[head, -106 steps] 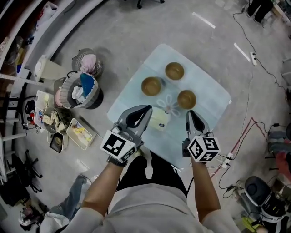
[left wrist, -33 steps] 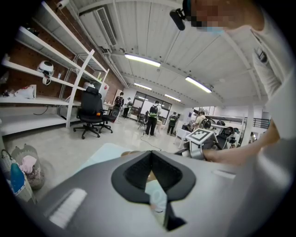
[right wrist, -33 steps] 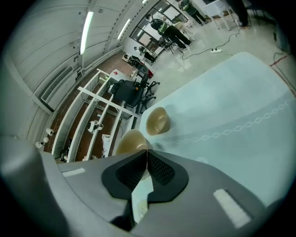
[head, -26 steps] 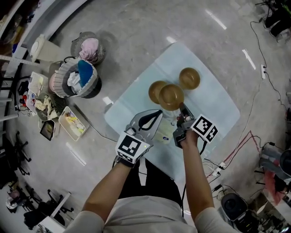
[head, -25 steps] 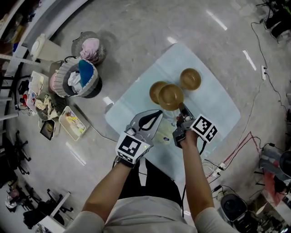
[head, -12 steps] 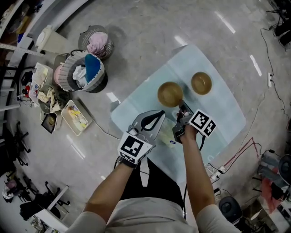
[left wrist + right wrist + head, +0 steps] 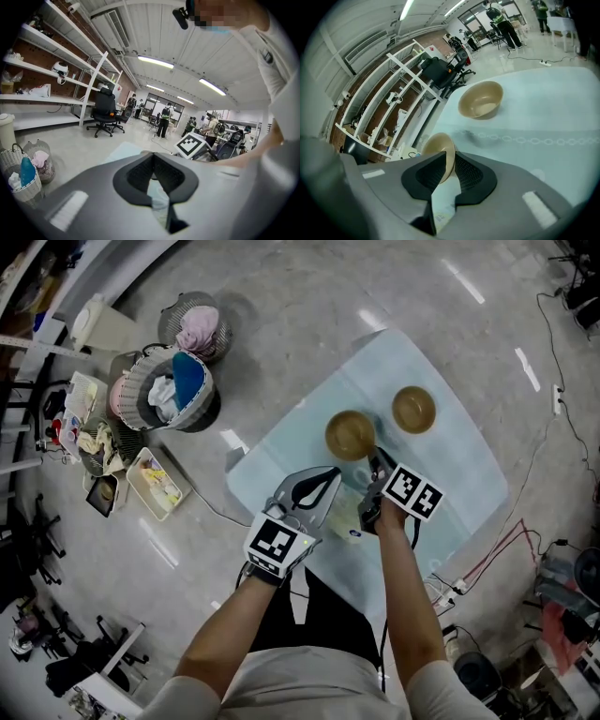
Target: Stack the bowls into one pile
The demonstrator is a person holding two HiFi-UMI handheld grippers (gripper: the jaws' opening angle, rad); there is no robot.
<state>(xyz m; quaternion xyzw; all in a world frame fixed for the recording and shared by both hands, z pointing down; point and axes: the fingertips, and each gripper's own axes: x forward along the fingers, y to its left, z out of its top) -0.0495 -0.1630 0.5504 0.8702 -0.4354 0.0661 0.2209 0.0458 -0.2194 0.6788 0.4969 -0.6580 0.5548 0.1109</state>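
Scene: A person stands over a table (image 7: 459, 465) draped in pale blue cloth, a gripper in each hand, gathering tan bowls into one pile.
Right gripper (image 7: 450, 161): clenched on the near rim of the nearer bowl (image 7: 438, 146), one jaw inside the wall and one outside. This pinch lets the bowl be carried mouth-up and steered by its edge.
Nearer bowl: upright near the middle of the table, just ahead of the right gripper. Whether it rests on the cloth or inside another bowl beneath it cannot be told.
Far bowl (image 7: 413, 409): alone and mouth up, near the nearer bowl but apart from it, toward the table's far side. It is not yet part of any pile.
Left gripper (image 7: 153, 157): closed on nothing, tips together. It sits over the table's near edge beside the right one, seemingly parked clear of the working hand.
Stage: by the look of it, a placing step, with the far bowl left to collect.
Risk: a rim pinch gives a thin hold, and a tilt on release could leave the bowl askew.
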